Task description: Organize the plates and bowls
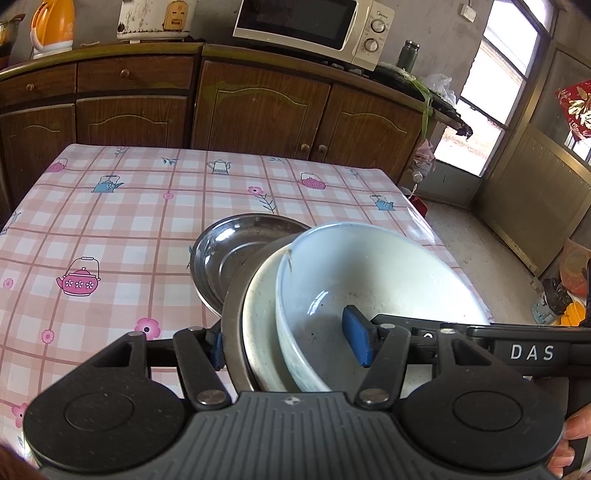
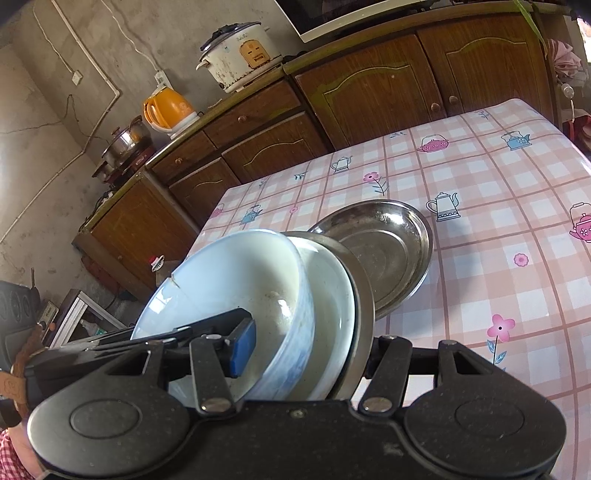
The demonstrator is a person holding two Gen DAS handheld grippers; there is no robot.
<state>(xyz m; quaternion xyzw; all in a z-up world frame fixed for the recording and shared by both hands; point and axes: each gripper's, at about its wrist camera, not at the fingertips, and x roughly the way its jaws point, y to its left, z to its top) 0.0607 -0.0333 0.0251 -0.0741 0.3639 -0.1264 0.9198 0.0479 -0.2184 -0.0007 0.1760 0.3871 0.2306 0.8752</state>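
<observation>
Left jaws: left gripper [image 1: 291,345] clamped across a tilted stack of three dishes, blue pads on either side; outer pad on the metal rim, inner pad inside the white bowl [image 1: 373,280].
Right jaws: right gripper [image 2: 301,350] clamped across the same stack from the opposite side; blue pad inside the bowl, the other finger hidden behind the metal rim.
Stack order: white bowl [image 2: 229,280] innermost, then white plate [image 1: 260,332], then a steel plate whose rim [image 1: 231,325] is outermost; all nested and tilted on edge.
Stack place: over the near edge of the table [image 1: 110,229], toward its right corner in the left wrist view; whether it touches the cloth, cannot tell.
Loose plate: second steel plate [image 1: 236,254] lies flat on the cloth just behind the stack; its near rim is covered by the stack, contact cannot tell.
Bowl rim: a chip or crack shows at the lip [image 2: 173,282].
Open room: the table's far half and left side are bare checked cloth out to both far corners.
Edges: table's far edge runs close to the wooden cabinets [image 1: 258,107]; right edge drops to open floor toward the door [image 1: 491,110].
Counter: microwave [image 1: 314,26], rice cooker [image 2: 240,55], orange kettle [image 2: 168,109], pot [image 2: 123,142], well apart from the dishes.
Hand: fingers [image 1: 569,443] at the lower right of the left wrist view.
</observation>
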